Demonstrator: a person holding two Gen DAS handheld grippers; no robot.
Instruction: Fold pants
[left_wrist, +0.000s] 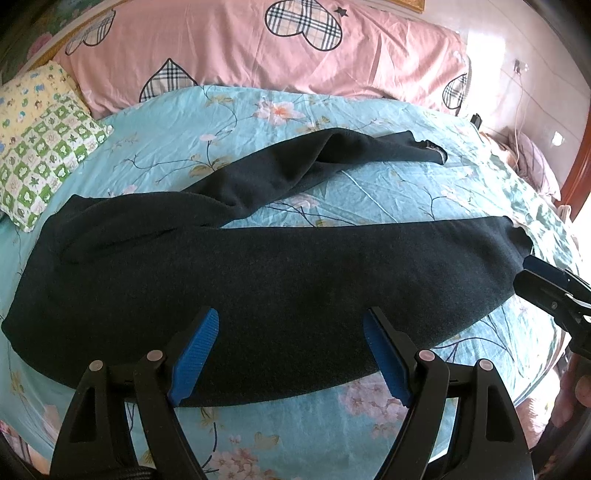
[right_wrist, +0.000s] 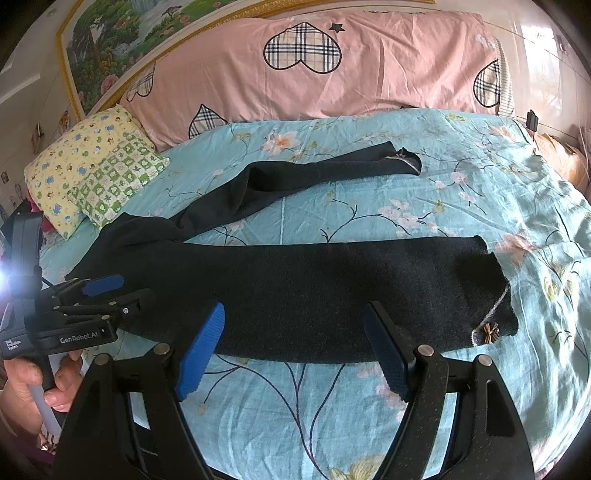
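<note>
On the bed (left_wrist: 332, 192) | pants (left_wrist: 258, 266) spread, legs splayed apart | left tongs (left_wrist: 291, 354), right tongs (right_wrist: 295, 350) both released, empty, above near leg | risk: grabbing single layer, bunching fold

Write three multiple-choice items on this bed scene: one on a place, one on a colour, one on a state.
1. The green-checked pillow lies where?
A. at the waist end of the pants
B. at the leg cuffs
C. on the pants

2. The pads on the tongs are:
A. red
B. blue
C. white

3. The pants lie:
A. folded in half
B. rolled up
C. spread out, legs apart

Answers: 1 A, it sits beside the waist; 2 B, blue pads show in both views; 3 C, bedsheet shows between the two legs.
</note>
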